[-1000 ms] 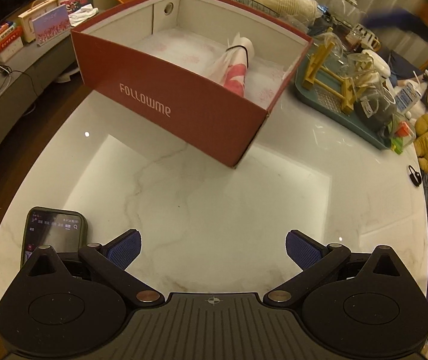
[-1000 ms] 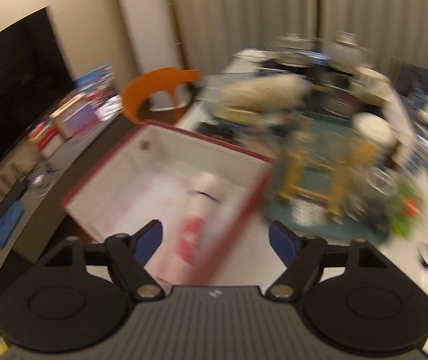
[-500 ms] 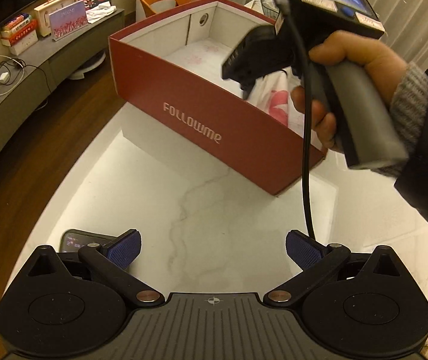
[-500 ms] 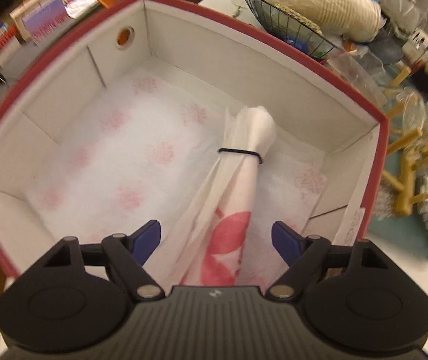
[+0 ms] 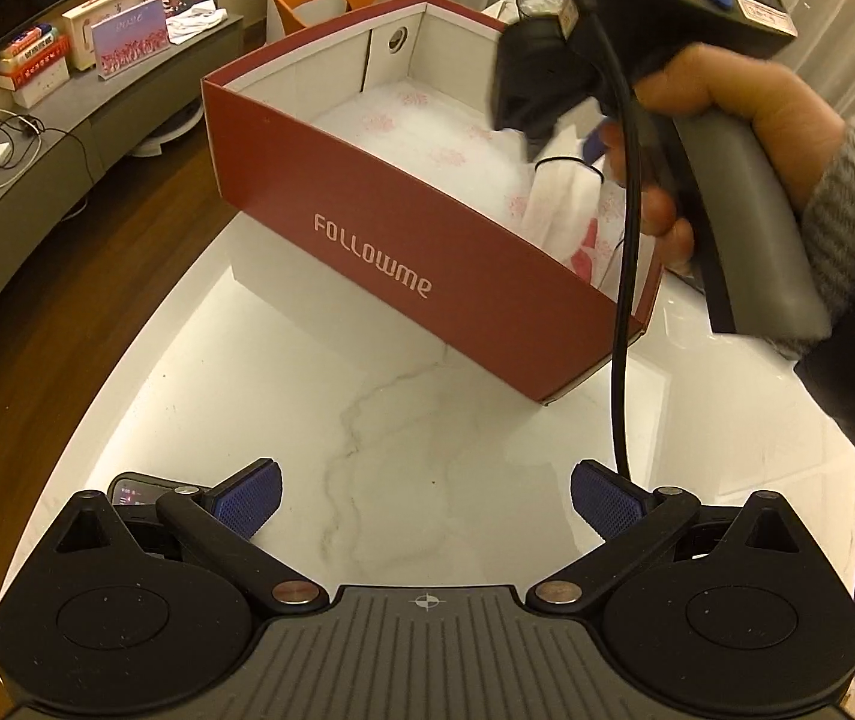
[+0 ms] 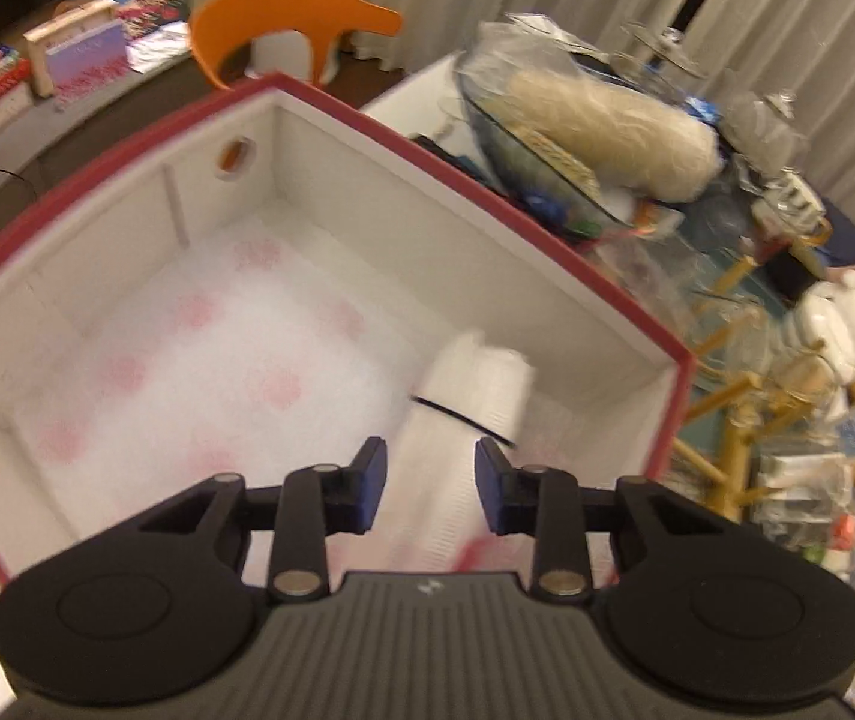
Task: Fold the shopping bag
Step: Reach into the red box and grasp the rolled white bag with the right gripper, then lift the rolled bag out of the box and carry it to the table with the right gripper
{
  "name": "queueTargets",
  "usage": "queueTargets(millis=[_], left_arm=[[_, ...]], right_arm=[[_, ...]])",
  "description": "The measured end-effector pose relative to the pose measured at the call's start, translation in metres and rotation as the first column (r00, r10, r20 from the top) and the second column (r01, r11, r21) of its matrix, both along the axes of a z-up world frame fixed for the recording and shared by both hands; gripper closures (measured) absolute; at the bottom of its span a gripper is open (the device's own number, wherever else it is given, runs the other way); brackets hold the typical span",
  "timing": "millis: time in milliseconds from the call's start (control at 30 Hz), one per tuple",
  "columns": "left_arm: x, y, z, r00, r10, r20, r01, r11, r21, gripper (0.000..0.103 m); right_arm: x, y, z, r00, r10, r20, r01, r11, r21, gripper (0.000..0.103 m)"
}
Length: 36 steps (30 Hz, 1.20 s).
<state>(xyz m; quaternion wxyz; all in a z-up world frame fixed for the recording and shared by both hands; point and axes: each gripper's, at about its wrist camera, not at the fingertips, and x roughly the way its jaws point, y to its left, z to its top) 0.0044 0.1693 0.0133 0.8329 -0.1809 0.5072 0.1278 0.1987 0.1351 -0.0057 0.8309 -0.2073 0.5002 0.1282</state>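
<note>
Right tool (image 6: 430,495): the jaws have just been closing and are now narrowed around the rolled shopping bag (image 6: 469,414). The roll is seen between the blue pads. Whether the pads already press on it cannot be told, as the view is motion-blurred. Half a second ago the jaws stood wide on either side of the roll.
Right hand (image 5: 721,138): seen from the left wrist at 2 o'clock, wrapped around the handle, with the tool reaching down into the box.
Shopping bag: rolled, white with a red print, bound by a thin black band (image 6: 463,414). It lies inside the box at the 4 o'clock corner of the right wrist view, leaning toward the near wall.
Box (image 5: 427,276): red outside, white inside, open-topped, lined with white sheet bearing pink marks. It stands on the desk at 12 o'clock from the left tool.
Left tool (image 5: 424,507): jaws spread wide, nothing between them. It is held above bare desk (image 5: 403,420), well apart from the box.
Phone (image 5: 133,489): lies on the desk at 9 o'clock, partly hidden under the left finger.
Change: one second ago the right tool was not over the box; it has been brought down onto the roll.
Meaning for task: judged as the pick-up step. Folding has not begun; the bag must first be lifted out and its band removed.
</note>
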Motion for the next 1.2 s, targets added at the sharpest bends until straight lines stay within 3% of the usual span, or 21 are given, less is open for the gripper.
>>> queueTargets(millis=[100,167,267,333,400,567,700,800,1000,1100,1200], left_arm=[[0.001,0.002,0.002,1.0,-0.003,0.005,0.003,1.0,0.006,0.0],[-0.003,0.004,0.004,1.0,0.003,0.01,-0.003,1.0,0.003,0.0],[-0.001,0.008,0.002,1.0,0.01,0.001,-0.01,1.0,-0.003,0.0],[-0.003,0.006,0.001,1.0,0.008,-0.005,-0.008,1.0,-0.009,0.0],[-0.004,0.005,0.0,1.0,0.003,-0.011,-0.003,1.0,-0.012,0.0],[-0.005,0.007,-0.005,1.0,0.015,-0.021,-0.015,1.0,-0.019,0.0],[-0.002,0.01,-0.008,1.0,0.008,-0.025,-0.009,1.0,-0.022,0.0],[-0.007,0.005,-0.01,1.0,0.001,-0.023,-0.001,1.0,-0.021,0.0],[-0.014,-0.016,-0.019,0.997,-0.069,-0.046,0.068,0.997,-0.029,0.0],[-0.025,-0.045,-0.018,0.991,-0.119,-0.058,0.117,0.993,-0.029,0.0],[-0.03,-0.065,-0.015,0.985,-0.162,-0.065,0.161,0.987,-0.018,0.0]], right_arm=[[0.013,-0.001,-0.017,0.995,-0.076,-0.065,0.074,0.997,-0.027,0.067],[0.017,-0.003,-0.024,0.993,-0.092,-0.078,0.089,0.995,-0.04,0.049],[0.018,-0.001,-0.031,0.992,-0.055,-0.113,0.05,0.998,-0.044,0.042],[0.021,0.0,-0.037,0.99,-0.044,-0.134,0.037,0.998,-0.049,0.05],[0.021,-0.001,-0.042,0.991,-0.043,-0.13,0.034,0.997,-0.076,0.067],[0.011,-0.007,-0.034,0.995,0.018,-0.102,-0.025,0.997,-0.066,0.088],[-0.001,-0.019,-0.005,0.996,0.033,-0.078,-0.029,0.998,0.052,0.093],[-0.01,-0.032,0.037,0.998,0.051,-0.028,-0.046,0.984,0.172,0.093],[-0.046,-0.097,0.124,0.999,0.047,0.028,-0.054,0.904,0.424,0.093],[-0.063,-0.142,0.128,0.999,-0.009,-0.041,0.027,0.884,0.466,0.093],[-0.077,-0.188,0.105,0.982,-0.095,-0.162,0.163,0.859,0.486,0.093]])
